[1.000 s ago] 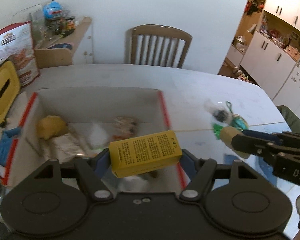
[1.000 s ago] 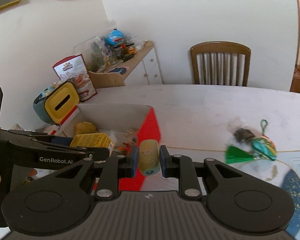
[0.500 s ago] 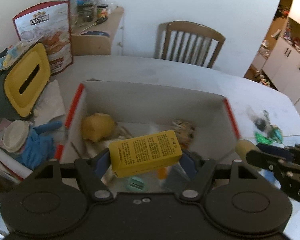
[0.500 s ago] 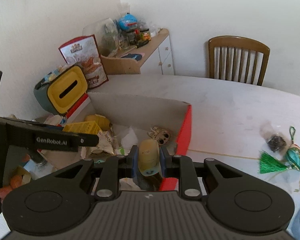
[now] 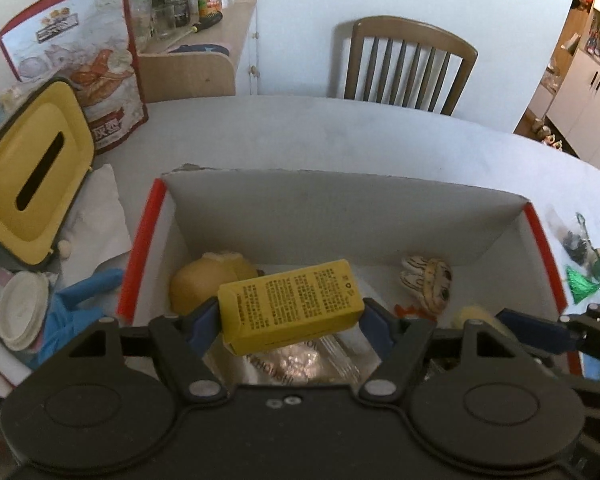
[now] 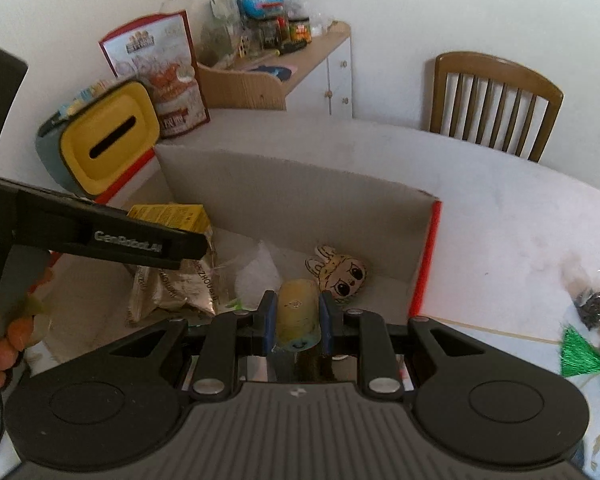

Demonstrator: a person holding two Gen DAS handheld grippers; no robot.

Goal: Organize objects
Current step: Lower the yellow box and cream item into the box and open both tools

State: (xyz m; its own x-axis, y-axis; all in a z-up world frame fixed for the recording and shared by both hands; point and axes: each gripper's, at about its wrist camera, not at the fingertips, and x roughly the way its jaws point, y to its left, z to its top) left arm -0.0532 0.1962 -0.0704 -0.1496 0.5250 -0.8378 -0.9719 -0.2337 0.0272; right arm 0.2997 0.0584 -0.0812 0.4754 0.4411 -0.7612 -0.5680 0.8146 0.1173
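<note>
Between the blue pads of my left tongs [image 5: 291, 314] I am holding a yellow carton [image 5: 290, 304] by its two ends, the pads standing about halfway apart and pressing on it; the carton is lying crosswise and slightly tilted, hanging over the open cardboard box [image 5: 340, 216]. My right tongs [image 6: 298, 316] are nearly closed, pinching a small yellowish cylinder toy [image 6: 298, 314] that is standing upright between the pads, also over the box.

Beyond the carton, inside the box, I am seeing a crinkled foil packet [image 5: 296, 360] directly beneath, a yellow rounded lump [image 5: 204, 276] at about ten o'clock of the carton, and a cartoon-face plush [image 5: 428, 280] at about two o'clock, close to the far wall. From the right wrist camera, the plush [image 6: 340, 274] is lying just past the cylinder at one o'clock, and the foil packet [image 6: 176, 284] is sitting at nine o'clock.

Further out on the tabletop [image 5: 340, 132], at three o'clock of the box, a green tassel charm [image 5: 584, 280] and a small clear bag with dark contents [image 5: 574, 240] are lying apart from the box. At nine o'clock a yellow-topped tissue holder [image 5: 32, 176] is leaning, with a blue glove [image 5: 76, 308] nearer me. At twelve o'clock a wooden chair [image 5: 408, 64] is standing behind the tabletop.
</note>
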